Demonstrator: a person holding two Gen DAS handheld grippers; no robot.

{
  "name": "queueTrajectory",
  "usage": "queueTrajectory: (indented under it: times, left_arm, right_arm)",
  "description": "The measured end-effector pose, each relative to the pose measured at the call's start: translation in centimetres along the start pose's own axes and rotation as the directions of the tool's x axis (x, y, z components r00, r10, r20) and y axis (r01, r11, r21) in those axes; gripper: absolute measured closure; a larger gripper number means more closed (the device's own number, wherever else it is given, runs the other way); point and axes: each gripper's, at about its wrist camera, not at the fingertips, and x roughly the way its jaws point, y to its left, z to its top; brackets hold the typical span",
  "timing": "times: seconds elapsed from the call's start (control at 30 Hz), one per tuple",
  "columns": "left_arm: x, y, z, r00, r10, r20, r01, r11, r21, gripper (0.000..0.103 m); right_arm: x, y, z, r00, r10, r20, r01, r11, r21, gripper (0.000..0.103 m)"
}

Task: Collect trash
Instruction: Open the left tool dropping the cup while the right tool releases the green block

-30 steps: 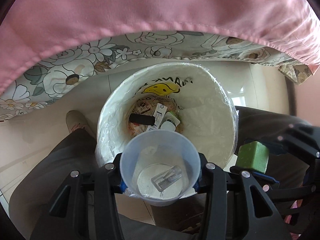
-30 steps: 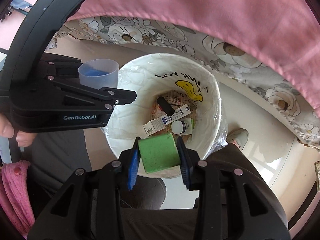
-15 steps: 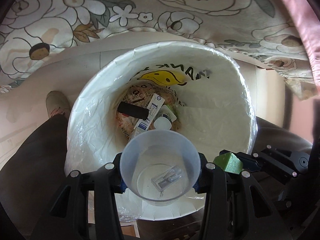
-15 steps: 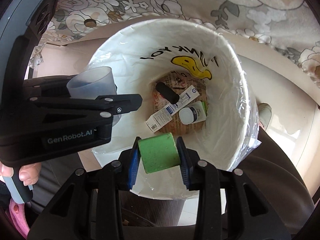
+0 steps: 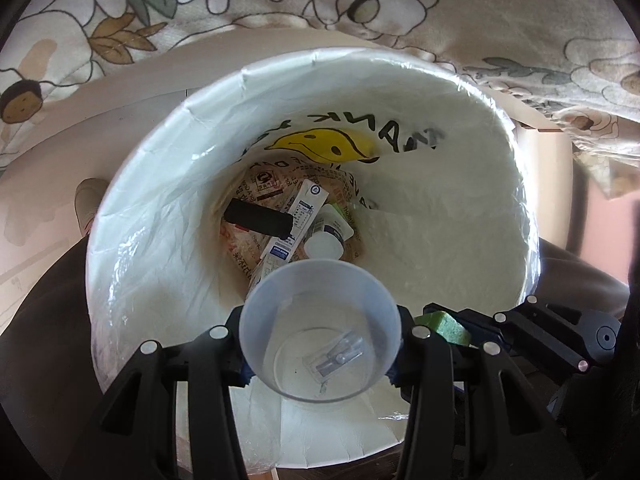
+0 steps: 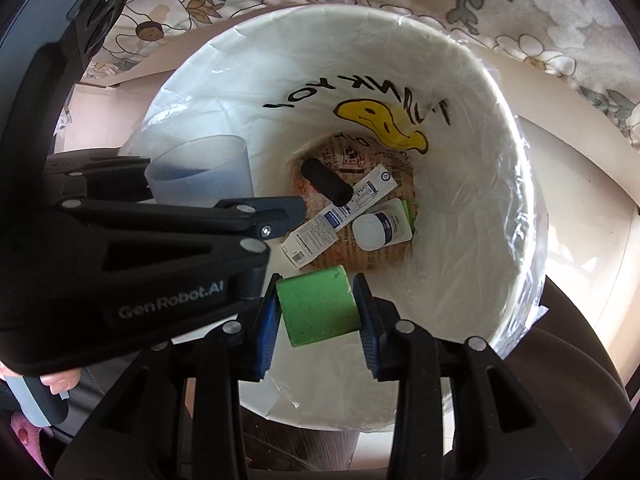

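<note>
left claw [image 5: 320,344] clamps translucent cup [image 5: 320,332] | right claw [image 6: 316,312] barely parted around green sponge [image 6: 318,310] | over bin [image 6: 500,120]

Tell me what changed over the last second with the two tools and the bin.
Both tools came down toward the bin, which now fills both views; the pink cloth has dropped out of sight. The right tool has just opened: gaps show beside the green sponge, which had been clamped. Unchanged: the left tool still grips the cup with the small clear item inside, and the trash in the bin lies as before.
</note>
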Motion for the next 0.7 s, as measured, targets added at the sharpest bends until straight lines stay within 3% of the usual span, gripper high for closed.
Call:
queueTrajectory:
  times: [0.1,0.13,0.2,0.7]
  left_arm:
    - [0.2,-0.1,0.2,1.000,0.001,-0.007,-0.001,1.000,-0.001,0.054]
    - [0.2,-0.2,0.2,1.000,-0.001,-0.007,0.001,1.000,0.000,0.052]
    - [0.0,-0.3,0.2,1.000,0.007,0.005,-0.007,1.000,0.004,0.036]
    - [-0.7,-0.6,-0.5,0.999,0.036,0.014,-0.036,0.999,0.030,0.036]
  right_arm:
    - [0.0,-0.3,0.2,1.000,-0.028,0.006,0.028,1.000,0.003,0.065]
    - [0.1,-0.4,0.3,1.000,-0.021,-0.003,0.021,1.000,0.012,0.057]
    - [0.2,-0.8,0.4,1.000,-0.018,-0.003,0.019,0.999,0.031,0.043]
    - [-1.3,-0.9,-0.2,0.999,-0.033,0.024,0.032,0.999,0.031,0.042]
